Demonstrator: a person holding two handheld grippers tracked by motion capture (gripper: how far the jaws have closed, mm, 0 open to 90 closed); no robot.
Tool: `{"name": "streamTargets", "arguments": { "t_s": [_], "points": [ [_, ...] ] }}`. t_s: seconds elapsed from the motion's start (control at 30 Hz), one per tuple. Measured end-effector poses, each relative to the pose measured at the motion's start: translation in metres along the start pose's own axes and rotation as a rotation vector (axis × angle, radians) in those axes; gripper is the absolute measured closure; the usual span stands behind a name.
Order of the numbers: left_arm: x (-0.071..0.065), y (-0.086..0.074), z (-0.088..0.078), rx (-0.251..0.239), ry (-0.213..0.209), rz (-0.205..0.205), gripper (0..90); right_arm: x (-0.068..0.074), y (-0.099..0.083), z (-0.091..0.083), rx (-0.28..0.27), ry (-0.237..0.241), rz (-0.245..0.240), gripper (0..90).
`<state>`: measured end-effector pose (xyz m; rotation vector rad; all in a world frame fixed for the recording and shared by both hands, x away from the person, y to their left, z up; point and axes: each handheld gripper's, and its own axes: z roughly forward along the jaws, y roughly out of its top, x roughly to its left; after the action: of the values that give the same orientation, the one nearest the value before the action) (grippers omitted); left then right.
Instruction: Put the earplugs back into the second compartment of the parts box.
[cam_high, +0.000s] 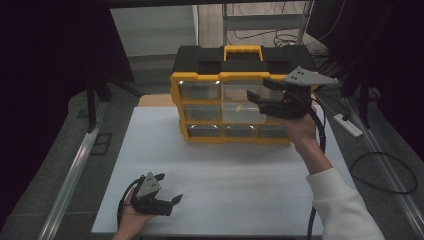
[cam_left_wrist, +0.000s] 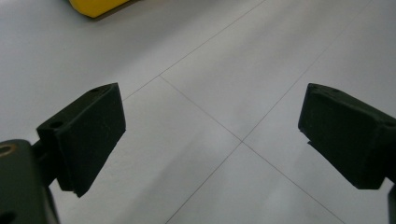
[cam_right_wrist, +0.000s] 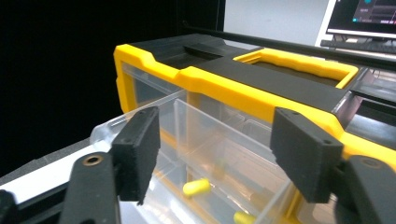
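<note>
**Right claw parted at a pulled-out drawer of the organizer**

The right claw (cam_high: 261, 100) was held up against the front of the yellow-and-black drawer organizer (cam_high: 200, 59), at the upper row on its right side. Its jaws were seen standing apart, with nothing pressed between the pads. In the right gripper view, a clear plastic drawer (cam_right_wrist: 205, 140) was found pulled out of the cabinet, directly ahead of and below the claw, its front rim lying between the two jaws without being clamped. Two small yellow pieces (cam_right_wrist: 196, 187) were seen inside the drawer, below and just beyond the claw. The yellow carry handle (cam_right_wrist: 299, 65) lay above and beyond the claw.

The left claw (cam_high: 170, 189) was held low over the white desk (cam_high: 240, 175), well apart from the organizer. Its jaws were spread wide, with bare desk surface ahead.
</note>
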<state>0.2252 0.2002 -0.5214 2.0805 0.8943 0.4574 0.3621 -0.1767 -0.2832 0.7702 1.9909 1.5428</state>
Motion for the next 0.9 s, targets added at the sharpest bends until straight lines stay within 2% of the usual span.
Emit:
{"name": "streamTargets", "arguments": {
  "t_s": [0.07, 0.2, 0.27, 0.3, 0.37, 0.47, 0.6, 0.63, 0.7, 0.73, 0.9],
  "points": [
    [0.000, 0.000, 0.000, 0.000, 0.000, -0.001, 7.6, 0.002, -0.003, -0.007, -0.017, -0.004, -0.003, 30.0],
    [0.000, -0.001, -0.001, -0.001, -0.001, -0.004, 7.6, 0.004, -0.011, -0.025, -0.047, 0.021, 0.000, 29.5],
    [0.000, -0.001, -0.001, -0.002, 0.000, -0.005, 7.5, 0.005, -0.012, -0.028, -0.054, 0.023, -0.004, 29.5],
    [0.000, -0.001, -0.002, -0.005, 0.001, -0.008, 7.6, 0.004, -0.016, -0.036, -0.068, 0.023, -0.011, 29.5],
    [0.000, -0.002, -0.003, -0.007, 0.005, -0.012, 7.6, 0.004, -0.024, -0.048, -0.081, 0.031, 0.006, 29.4],
    [0.001, -0.003, -0.005, -0.008, 0.010, -0.012, 7.6, 0.005, -0.037, -0.062, -0.083, 0.037, 0.002, 29.2],
    [0.001, -0.002, -0.005, -0.011, 0.014, -0.014, 7.6, 0.007, -0.059, -0.079, -0.069, 0.047, 0.007, 28.7],
    [0.001, -0.002, -0.004, -0.011, 0.014, -0.013, 7.6, 0.009, -0.070, -0.084, -0.060, 0.045, 0.006, 28.4],
    [0.001, -0.001, -0.004, -0.010, 0.011, -0.014, 7.6, 0.010, -0.081, -0.089, -0.044, 0.045, 0.007, 28.2],
    [0.001, -0.001, -0.003, -0.015, 0.005, -0.019, 7.6, 0.010, -0.081, -0.089, -0.044, 0.045, 0.007, 28.2],
    [0.002, 0.002, -0.001, -0.021, -0.003, -0.022, 7.6, 0.013, -0.123, -0.094, 0.035, 0.040, 0.024, 27.5]
  ]
}}
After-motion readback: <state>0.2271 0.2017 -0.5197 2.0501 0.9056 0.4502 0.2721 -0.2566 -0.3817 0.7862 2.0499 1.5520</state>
